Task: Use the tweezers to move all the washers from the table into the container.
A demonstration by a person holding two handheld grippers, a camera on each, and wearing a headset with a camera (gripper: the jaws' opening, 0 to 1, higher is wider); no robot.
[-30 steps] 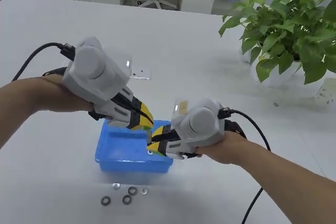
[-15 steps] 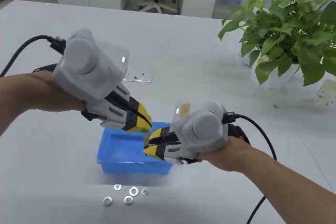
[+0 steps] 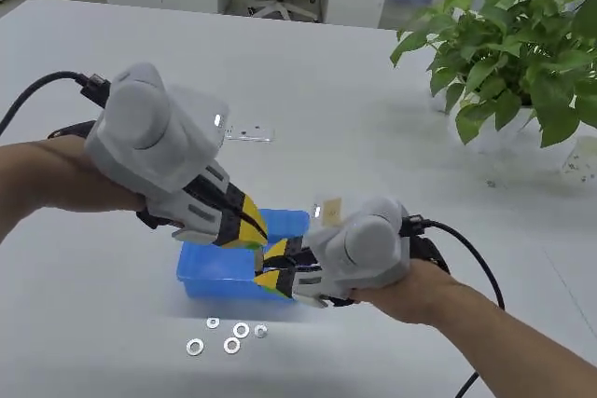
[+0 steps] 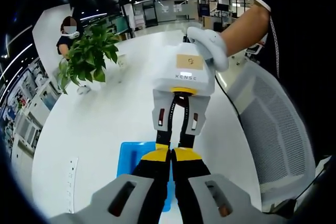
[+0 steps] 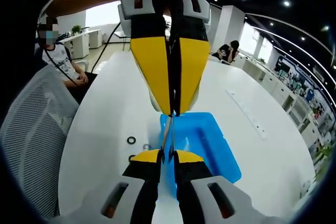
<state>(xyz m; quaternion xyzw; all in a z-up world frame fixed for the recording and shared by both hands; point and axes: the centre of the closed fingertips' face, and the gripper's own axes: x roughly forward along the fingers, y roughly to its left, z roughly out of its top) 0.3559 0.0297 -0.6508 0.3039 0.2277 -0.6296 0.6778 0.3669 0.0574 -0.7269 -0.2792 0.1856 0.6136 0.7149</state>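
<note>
Right tongs (image 3: 269,266) had dropped to the blue container's (image 3: 213,284) near rim, tip to tip with the left tongs (image 3: 253,232) — both clamped shut on the tweezers (image 5: 167,132). Washers (image 3: 230,346) lay on the counter (image 3: 373,137) just before the container — pickup seemed next.

Right tool (image 3: 269,279) lower, nearer washers (image 3: 241,330)
</note>
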